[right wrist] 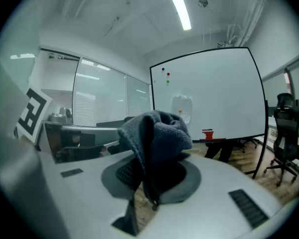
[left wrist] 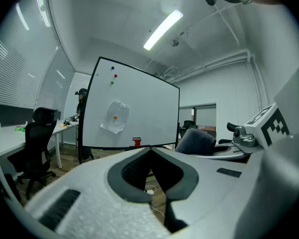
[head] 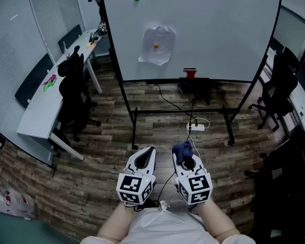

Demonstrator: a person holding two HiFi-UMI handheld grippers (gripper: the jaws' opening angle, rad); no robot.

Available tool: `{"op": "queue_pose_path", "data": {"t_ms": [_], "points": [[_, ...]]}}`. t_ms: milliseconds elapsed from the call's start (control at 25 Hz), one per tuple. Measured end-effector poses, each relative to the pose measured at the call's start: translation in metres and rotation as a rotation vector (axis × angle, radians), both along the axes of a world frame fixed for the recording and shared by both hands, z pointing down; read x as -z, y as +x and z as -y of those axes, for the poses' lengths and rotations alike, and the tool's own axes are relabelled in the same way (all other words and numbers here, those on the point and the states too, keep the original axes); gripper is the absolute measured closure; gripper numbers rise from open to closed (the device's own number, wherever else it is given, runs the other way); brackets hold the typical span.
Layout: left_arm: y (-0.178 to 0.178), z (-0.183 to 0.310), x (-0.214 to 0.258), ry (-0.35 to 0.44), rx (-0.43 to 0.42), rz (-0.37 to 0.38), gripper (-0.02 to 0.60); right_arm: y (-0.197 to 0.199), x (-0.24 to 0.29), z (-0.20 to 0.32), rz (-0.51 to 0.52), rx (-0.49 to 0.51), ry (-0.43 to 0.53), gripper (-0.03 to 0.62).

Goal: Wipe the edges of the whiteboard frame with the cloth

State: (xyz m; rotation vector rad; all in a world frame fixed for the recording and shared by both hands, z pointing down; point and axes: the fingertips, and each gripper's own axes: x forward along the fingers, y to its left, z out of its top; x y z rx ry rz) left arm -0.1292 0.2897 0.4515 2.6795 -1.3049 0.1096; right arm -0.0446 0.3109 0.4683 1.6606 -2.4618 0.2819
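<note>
A large whiteboard (head: 203,29) on a black wheeled stand fills the far side of the head view, its black frame (head: 193,80) running along the bottom edge. A crumpled white sheet (head: 157,44) is pinned to it by an orange magnet, and a red eraser (head: 190,73) sits on the lower ledge. My right gripper (head: 185,155) is shut on a dark blue-grey cloth (right wrist: 157,133), bunched between its jaws. My left gripper (head: 145,156) is shut with nothing in it. Both hang low, well short of the board.
A long white desk (head: 51,95) with a black office chair (head: 73,90) stands at the left. More black chairs (head: 279,85) crowd the right. A white power strip (head: 195,127) and black cables lie on the wood floor under the board's stand.
</note>
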Motion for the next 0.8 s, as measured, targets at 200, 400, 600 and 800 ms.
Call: {"op": "queue_pose_path", "data": {"t_ms": [200, 400, 600, 800], "points": [[0.001, 0.0, 0.002, 0.002, 0.004, -0.012, 0.563, -0.001, -0.001, 0.0, 0.011, 0.003, -0.002, 0.526], [0.003, 0.002, 0.002, -0.004, -0.002, -0.023, 0.563, -0.001, -0.002, 0.001, 0.03, -0.004, -0.004, 0.526], [0.005, 0.006, -0.006, -0.037, -0.004, -0.04, 0.563, 0.003, -0.008, 0.004, 0.054, -0.019, -0.022, 0.525], [0.003, 0.018, -0.012, -0.051, 0.007, -0.041, 0.563, 0.002, -0.016, 0.014, 0.046, 0.001, -0.042, 0.525]]}}
